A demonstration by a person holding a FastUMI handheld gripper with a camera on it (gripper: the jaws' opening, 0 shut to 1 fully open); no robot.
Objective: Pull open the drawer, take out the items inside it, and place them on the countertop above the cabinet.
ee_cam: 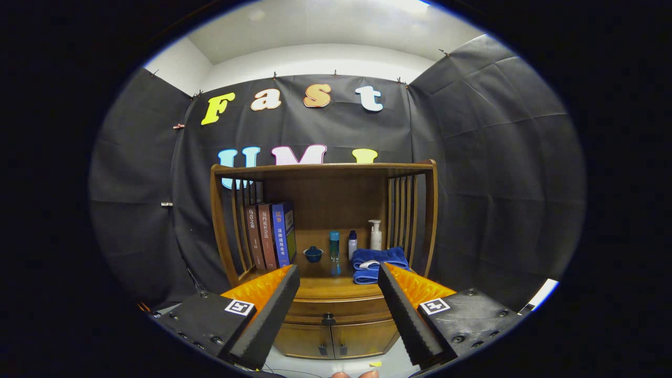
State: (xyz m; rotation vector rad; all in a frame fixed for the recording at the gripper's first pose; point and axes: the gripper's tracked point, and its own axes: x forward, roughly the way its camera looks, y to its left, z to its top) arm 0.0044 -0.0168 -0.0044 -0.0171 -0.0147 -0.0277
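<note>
Tool (338, 286) agape before closed drawer (329, 308)

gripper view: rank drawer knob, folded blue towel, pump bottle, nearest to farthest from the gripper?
The gripper is open, empty, short of the cabinet.
1. Drawer knob: on the drawer front, in line between the fingers.
2. Folded blue towel: on the countertop, right side, toward its front.
3. Pump bottle: behind the towel, near the back panel.

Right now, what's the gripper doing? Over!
Gripper open, holding nothing. Drawer shut, its knob between the fingers, beyond them. Nothing blocking the way.
</note>
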